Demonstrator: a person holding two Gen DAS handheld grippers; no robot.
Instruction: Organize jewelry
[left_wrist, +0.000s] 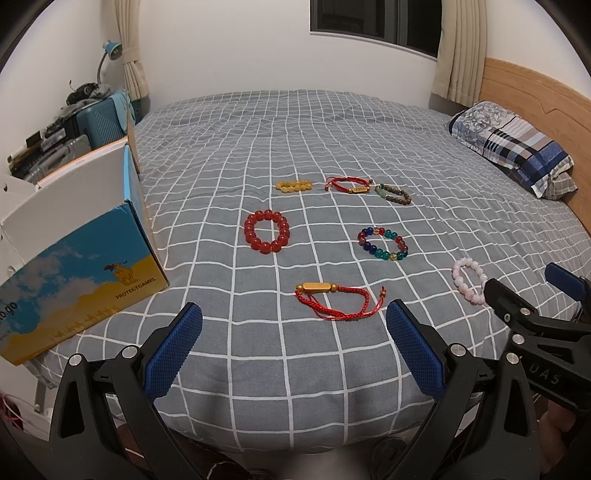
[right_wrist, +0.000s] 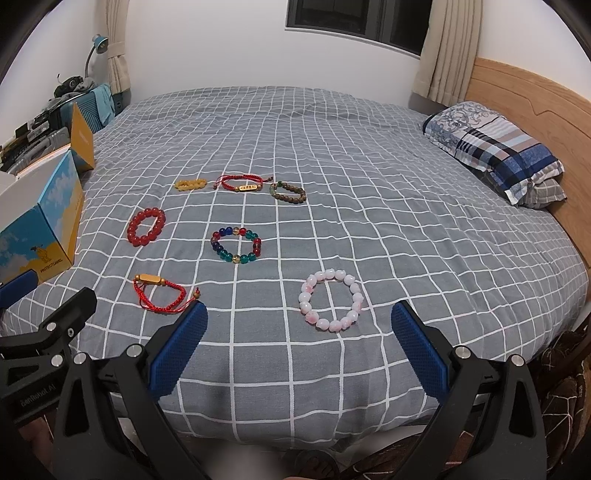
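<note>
Several bracelets lie on the grey checked bed. A red cord bracelet with a gold bar (left_wrist: 334, 300) (right_wrist: 160, 291) lies just ahead of my open, empty left gripper (left_wrist: 293, 314). A pink bead bracelet (right_wrist: 331, 300) (left_wrist: 469, 280) lies just ahead of my open, empty right gripper (right_wrist: 299, 317). Farther off lie a red bead bracelet (left_wrist: 266, 231) (right_wrist: 146, 225), a multicoloured glass bead bracelet (left_wrist: 383, 243) (right_wrist: 236, 244), a yellow bead bracelet (left_wrist: 294, 185) (right_wrist: 190, 184), a second red cord bracelet (left_wrist: 347, 184) (right_wrist: 242, 183) and a brown bead bracelet (left_wrist: 393, 194) (right_wrist: 288, 192).
An open blue and yellow cardboard box (left_wrist: 79, 269) (right_wrist: 44, 221) stands on the bed's left edge. A patterned pillow (left_wrist: 513, 146) (right_wrist: 498, 147) lies by the wooden headboard (right_wrist: 535, 107) at right. Suitcases and clutter (left_wrist: 74, 122) sit beyond the bed at left.
</note>
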